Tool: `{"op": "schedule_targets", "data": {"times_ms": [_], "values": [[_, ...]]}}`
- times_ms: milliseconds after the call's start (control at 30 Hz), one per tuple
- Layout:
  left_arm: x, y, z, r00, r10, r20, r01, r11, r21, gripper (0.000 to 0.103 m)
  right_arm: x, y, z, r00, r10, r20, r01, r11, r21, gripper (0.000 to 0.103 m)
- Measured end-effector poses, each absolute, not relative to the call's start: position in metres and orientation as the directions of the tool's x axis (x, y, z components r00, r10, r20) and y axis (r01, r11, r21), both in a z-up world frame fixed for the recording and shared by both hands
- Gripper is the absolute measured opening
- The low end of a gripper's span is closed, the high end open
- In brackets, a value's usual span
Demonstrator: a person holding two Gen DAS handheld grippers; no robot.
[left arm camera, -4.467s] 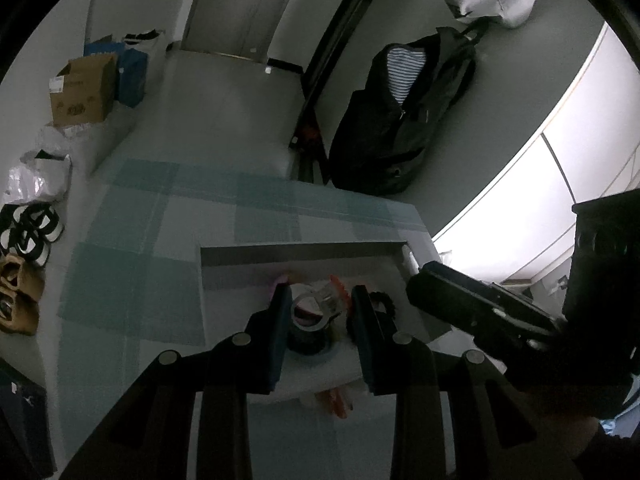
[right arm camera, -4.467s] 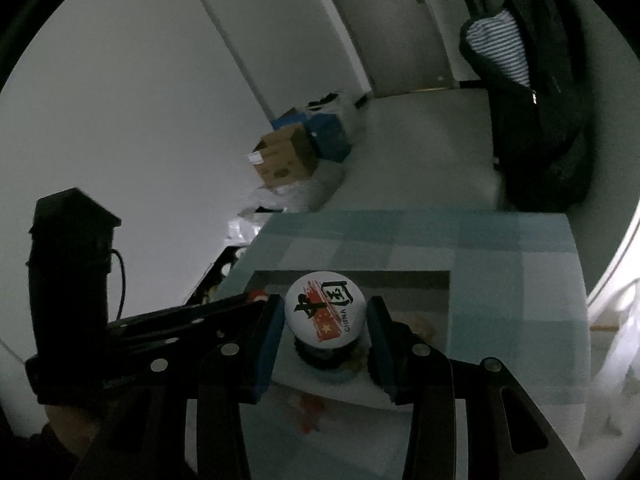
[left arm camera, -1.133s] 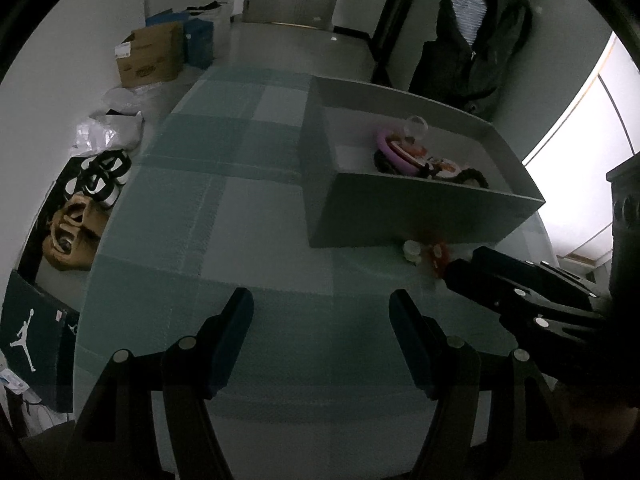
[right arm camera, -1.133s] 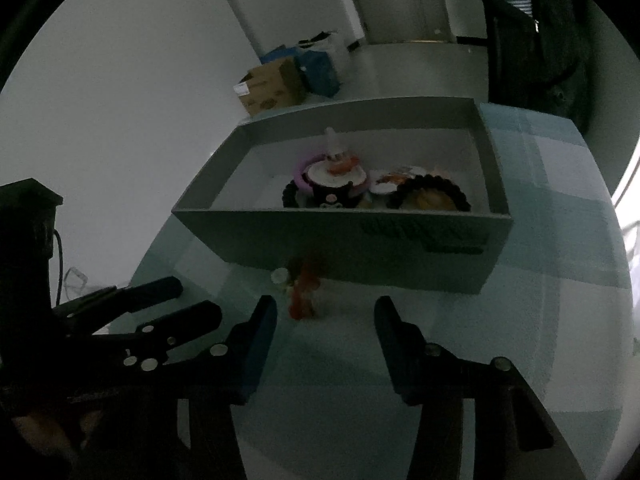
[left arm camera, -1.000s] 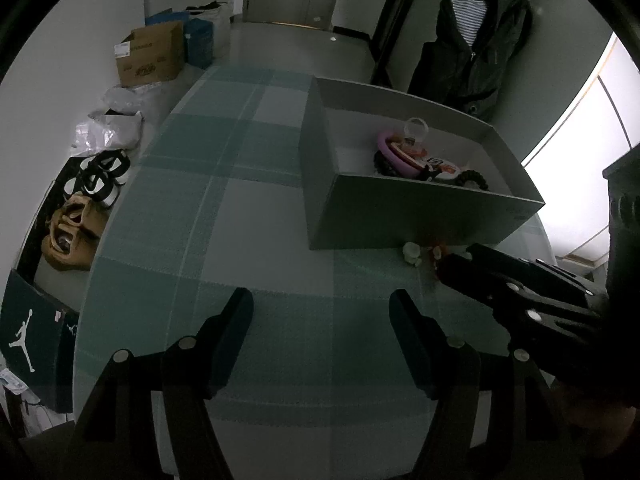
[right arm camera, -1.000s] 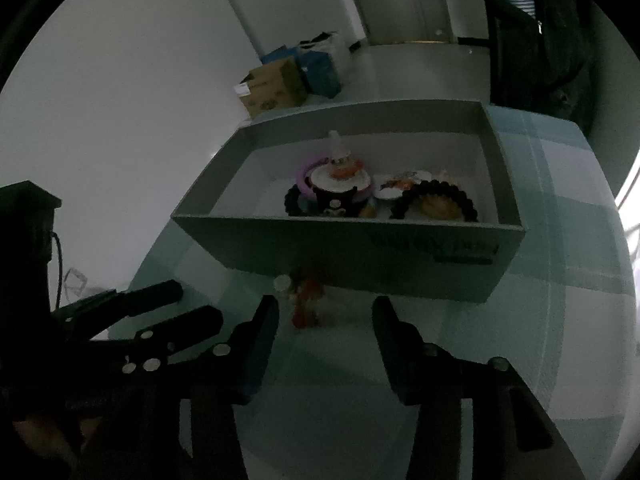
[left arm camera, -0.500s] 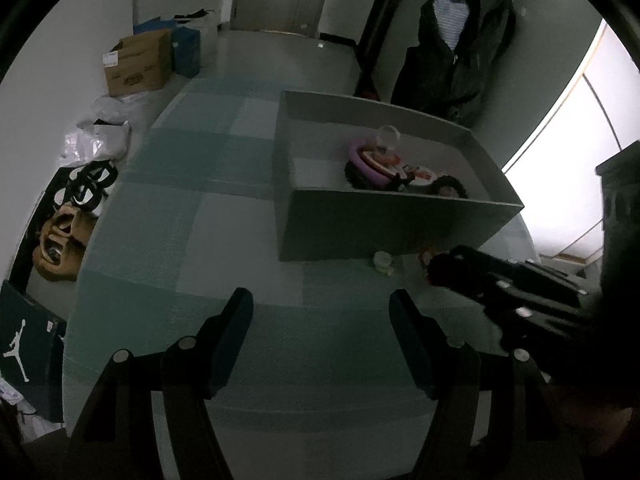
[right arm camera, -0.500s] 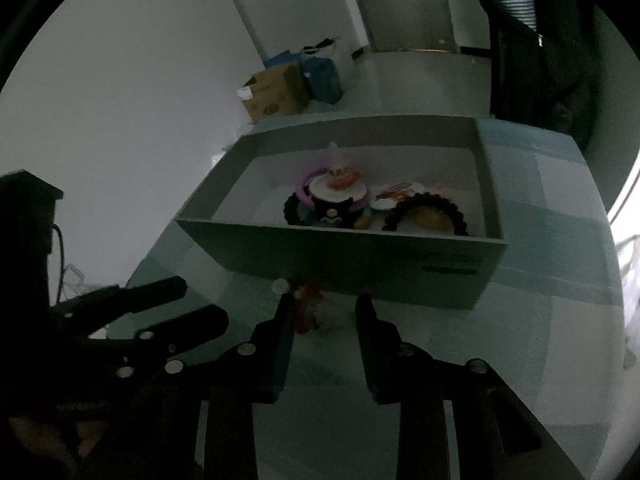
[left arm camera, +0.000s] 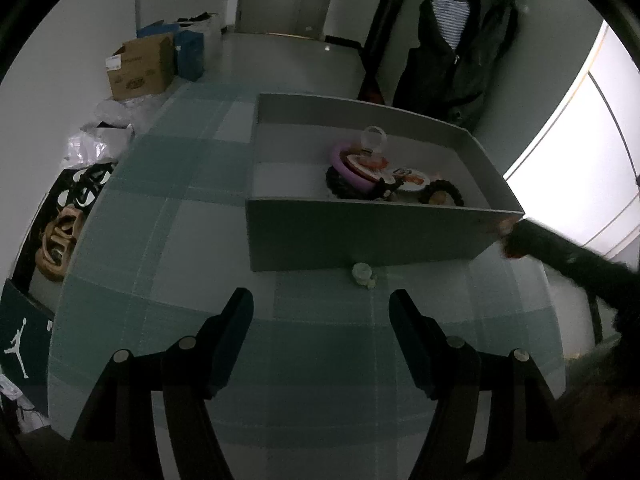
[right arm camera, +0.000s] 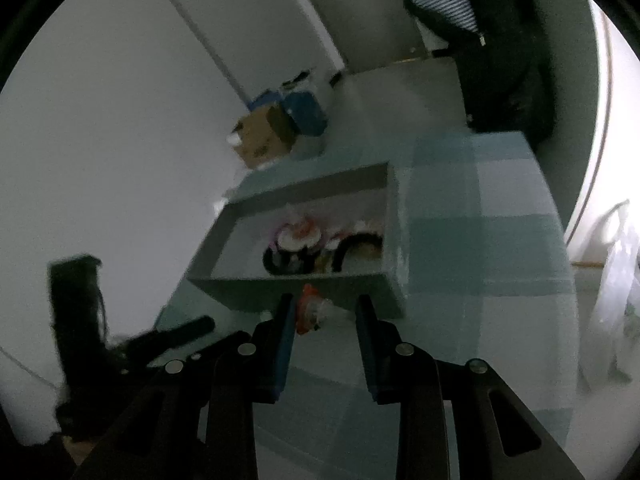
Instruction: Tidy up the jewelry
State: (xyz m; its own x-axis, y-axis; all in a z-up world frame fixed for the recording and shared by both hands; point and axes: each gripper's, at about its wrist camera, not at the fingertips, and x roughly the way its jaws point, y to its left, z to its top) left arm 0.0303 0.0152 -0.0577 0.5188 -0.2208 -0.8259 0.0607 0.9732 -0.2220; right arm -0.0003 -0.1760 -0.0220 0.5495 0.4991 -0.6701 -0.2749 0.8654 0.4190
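- Left gripper (left arm camera: 320, 312): jaws wide apart, holding nothing, above the checked tablecloth (left arm camera: 160, 240) and short of the grey box (left arm camera: 360, 236).
- Right gripper (right arm camera: 325, 316): jaws partly open; a small red-and-white trinket (right arm camera: 310, 312) sits between the fingertips, against the left finger. Whether it is gripped cannot be told; the view is blurred.
- Box contents: a purple ring (left arm camera: 340, 162), a black bead bracelet (left arm camera: 442, 196) and badges.
- A small pale piece (left arm camera: 362, 271) lies on the cloth, just beside the box's near wall.
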Motion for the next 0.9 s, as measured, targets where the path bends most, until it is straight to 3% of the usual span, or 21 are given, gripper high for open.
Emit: {"op": "schedule_targets", "data": {"times_ms": [400, 500, 600, 833, 900], "values": [[0.041, -0.009, -0.063, 0.513, -0.189, -0.837, 0.071, 0.981, -0.178, 0.066, -0.007, -0.203, -0.012, 0.574, 0.508, -0.643, -0.269, 0.858, 0.438, 0.029], [0.044, -0.012, -0.063, 0.511, -0.183, -0.840, 0.084, 0.983, -0.163, 0.055, -0.007, -0.210, -0.013, 0.579, 0.505, -0.640, -0.262, 0.859, 0.440, 0.029], [0.046, -0.013, -0.063, 0.507, -0.167, -0.845, 0.080, 0.986, -0.146, 0.050, -0.008, -0.216, -0.014, 0.579, 0.504, -0.641, -0.250, 0.858, 0.449, 0.029], [0.044, -0.009, -0.065, 0.505, -0.159, -0.849, 0.094, 0.987, -0.129, 0.013, -0.009, -0.214, -0.014, 0.579, 0.507, -0.639, -0.255, 0.856, 0.449, 0.029], [0.044, -0.010, -0.064, 0.499, -0.184, -0.847, 0.114, 0.983, -0.146, 0.010, -0.009, -0.211, -0.014, 0.576, 0.509, -0.639, -0.264, 0.856, 0.444, 0.029]]}}
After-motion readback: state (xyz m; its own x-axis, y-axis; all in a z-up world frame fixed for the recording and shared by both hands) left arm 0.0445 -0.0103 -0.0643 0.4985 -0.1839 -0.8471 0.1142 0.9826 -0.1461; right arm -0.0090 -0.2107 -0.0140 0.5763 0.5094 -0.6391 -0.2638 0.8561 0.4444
